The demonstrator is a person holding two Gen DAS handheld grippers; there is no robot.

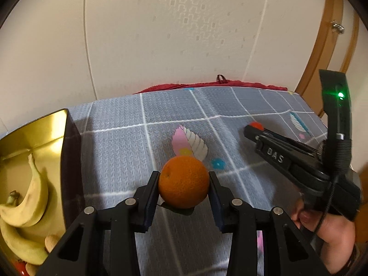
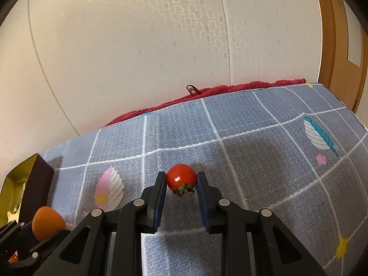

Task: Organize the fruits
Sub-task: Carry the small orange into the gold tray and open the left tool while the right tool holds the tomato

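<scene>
My left gripper is shut on an orange, held above the grey patterned mat. The gold tin box stands to its left with bananas inside. My right gripper is shut on a small red tomato, its green stalk end pointing down, above the mat. In the left wrist view the right gripper shows at the right with the tomato at its tip. In the right wrist view the orange and the box appear at lower left.
A dark red towel lies along the mat's far edge against the pale wall. A wooden door frame rises at the right. Small tan pieces lie in the box beside the bananas. A hand grips the right tool.
</scene>
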